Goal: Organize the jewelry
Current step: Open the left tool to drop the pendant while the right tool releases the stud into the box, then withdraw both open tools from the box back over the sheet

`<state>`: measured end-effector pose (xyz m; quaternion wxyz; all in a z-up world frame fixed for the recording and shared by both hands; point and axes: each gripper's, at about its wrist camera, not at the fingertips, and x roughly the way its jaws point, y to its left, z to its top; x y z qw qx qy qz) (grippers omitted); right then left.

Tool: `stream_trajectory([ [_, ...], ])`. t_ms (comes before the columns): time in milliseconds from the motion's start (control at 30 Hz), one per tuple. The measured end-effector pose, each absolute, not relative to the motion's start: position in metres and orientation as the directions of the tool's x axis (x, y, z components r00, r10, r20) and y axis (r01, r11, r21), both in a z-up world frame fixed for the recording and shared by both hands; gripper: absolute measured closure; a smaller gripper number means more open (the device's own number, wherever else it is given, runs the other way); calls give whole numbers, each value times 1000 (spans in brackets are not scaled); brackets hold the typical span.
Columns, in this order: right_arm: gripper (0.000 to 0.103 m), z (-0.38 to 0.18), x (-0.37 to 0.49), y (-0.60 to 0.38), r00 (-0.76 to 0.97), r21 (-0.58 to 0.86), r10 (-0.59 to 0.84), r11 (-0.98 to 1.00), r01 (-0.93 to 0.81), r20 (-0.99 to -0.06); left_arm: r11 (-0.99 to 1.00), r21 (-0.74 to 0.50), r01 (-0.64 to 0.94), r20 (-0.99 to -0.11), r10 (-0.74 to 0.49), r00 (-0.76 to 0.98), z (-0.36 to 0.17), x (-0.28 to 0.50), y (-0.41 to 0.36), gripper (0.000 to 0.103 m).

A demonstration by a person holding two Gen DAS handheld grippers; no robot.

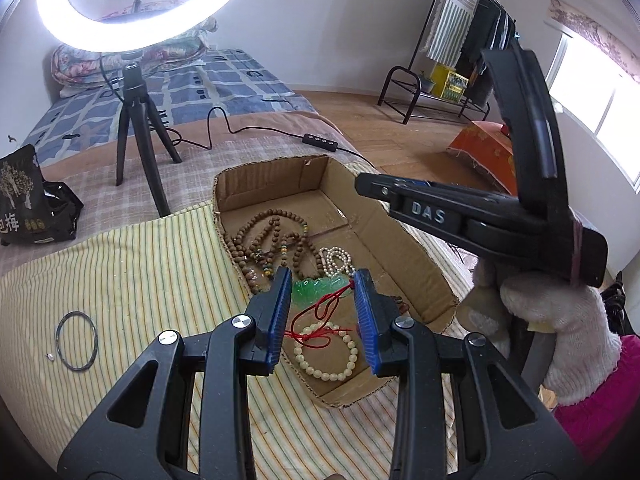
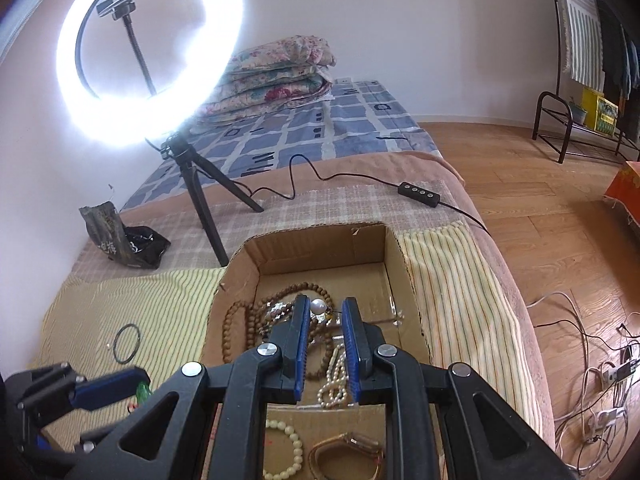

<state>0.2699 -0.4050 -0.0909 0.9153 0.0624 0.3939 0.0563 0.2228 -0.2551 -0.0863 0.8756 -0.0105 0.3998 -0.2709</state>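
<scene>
Fingers of the left gripper (image 1: 322, 312) spread above the cardboard box (image 1: 404, 240); right gripper (image 2: 325, 344) parted, marked "DAS"; black ring (image 1: 77, 340) left.

Raised letters "DAS": on the right gripper (image 1: 370, 186) body, right of centre, left wrist view. Chinese characters "包梅": on black snack bag (image 1: 22, 196), left edge.

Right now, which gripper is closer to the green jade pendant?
Left. The left gripper hangs open right over the green jade pendant in the cardboard box; the right gripper is farther off, above the pearls.
</scene>
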Motion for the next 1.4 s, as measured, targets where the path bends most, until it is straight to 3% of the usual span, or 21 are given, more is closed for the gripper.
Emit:
stream_trajectory([
  [267, 87, -98, 279, -400, 678, 142, 149, 988, -66, -720, 846, -197, 496, -717, -469, 515, -98, 221, -272, 71],
  [367, 78, -99, 280, -400, 676, 142, 147, 988, -64, -722, 847, -194, 495, -729, -462, 506, -101, 221, -273, 68],
  [433, 69, -99, 280, -400, 677, 147, 150, 987, -62, -721, 845, -200, 496, -736, -464, 494, -102, 221, -274, 47],
  [467, 66, -99, 280, -400, 678, 146, 148, 987, -61, -720, 843, -206, 496, -736, -468, 490, -102, 220, -274, 44],
  [533, 42, -99, 280, -398, 681, 133, 135, 990, -56, -720, 845, -204, 494, -739, -464, 488, -102, 219, -275, 39],
  [600, 28, -98, 278, -398, 693, 121, 116, 992, -42, -711, 846, -200, 494, -744, -460, 485, -103, 219, -275, 35],
  [733, 10, -96, 279, -399, 701, 122, 98, 992, -17, -706, 848, -197, 493, -749, -454, 482, -104, 219, -274, 35],
  [1400, 6, -80, 267, -394, 715, 107, 59, 994, 21, -697, 843, -193, 502, -752, -456, 476, -96, 205, -253, 34],
])
